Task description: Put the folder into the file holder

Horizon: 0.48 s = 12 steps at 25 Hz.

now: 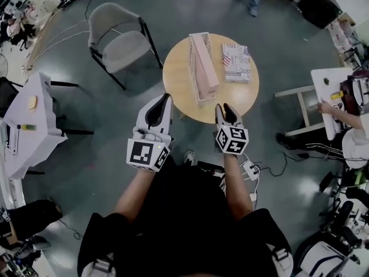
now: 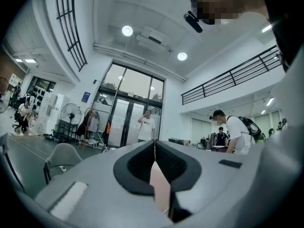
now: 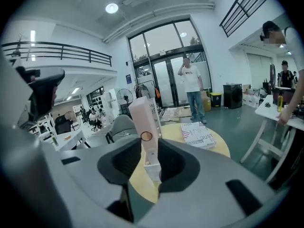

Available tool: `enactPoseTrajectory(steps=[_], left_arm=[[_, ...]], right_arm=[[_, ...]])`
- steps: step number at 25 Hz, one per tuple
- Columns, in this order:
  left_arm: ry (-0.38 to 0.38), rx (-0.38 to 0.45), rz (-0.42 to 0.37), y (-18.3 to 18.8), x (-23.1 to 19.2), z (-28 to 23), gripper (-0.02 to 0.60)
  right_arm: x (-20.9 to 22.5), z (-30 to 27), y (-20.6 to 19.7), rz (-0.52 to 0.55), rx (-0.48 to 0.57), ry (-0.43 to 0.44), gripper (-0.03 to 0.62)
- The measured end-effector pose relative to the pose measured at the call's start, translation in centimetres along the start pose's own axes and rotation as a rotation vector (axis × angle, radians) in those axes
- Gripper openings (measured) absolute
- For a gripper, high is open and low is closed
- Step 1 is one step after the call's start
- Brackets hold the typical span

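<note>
On the round wooden table stands a white wire file holder with a pink folder upright in it. The right gripper view shows the same folder straight ahead, well beyond the jaws, on the table. My right gripper hovers at the table's near edge, open, its jaws only a narrow gap apart with nothing between them. To the left, off the table's near edge, my left gripper is shut and empty and points level across the room.
A stack of printed magazines lies to the right of the holder. A grey chair stands left of the table. A white table is at far left. A person's arm rests on another white table at right. Cables and a power strip lie on the floor.
</note>
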State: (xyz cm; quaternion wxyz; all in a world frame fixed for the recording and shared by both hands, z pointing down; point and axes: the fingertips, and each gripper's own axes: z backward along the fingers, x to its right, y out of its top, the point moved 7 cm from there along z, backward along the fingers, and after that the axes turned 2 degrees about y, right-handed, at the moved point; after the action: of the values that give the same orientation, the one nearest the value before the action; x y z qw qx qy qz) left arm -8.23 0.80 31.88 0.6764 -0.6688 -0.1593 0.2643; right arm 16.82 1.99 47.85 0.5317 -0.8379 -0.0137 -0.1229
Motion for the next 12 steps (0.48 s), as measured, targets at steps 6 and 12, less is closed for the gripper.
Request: enactPoseTrajectory(steps=[6,12], left_arm=[[-0.039,-0.035,0.009,-0.5,-1.5,0.6,0.012],[-0.065,-0.064,0.021,-0.8,-2.2,1.8,0.012]], right_arm=[[-2.1,2.1,0.8,-0.001,-0.003,-0.055,0.045],[-4.2,4.7,1.7,-0.023,0.008,-0.096,0.018]])
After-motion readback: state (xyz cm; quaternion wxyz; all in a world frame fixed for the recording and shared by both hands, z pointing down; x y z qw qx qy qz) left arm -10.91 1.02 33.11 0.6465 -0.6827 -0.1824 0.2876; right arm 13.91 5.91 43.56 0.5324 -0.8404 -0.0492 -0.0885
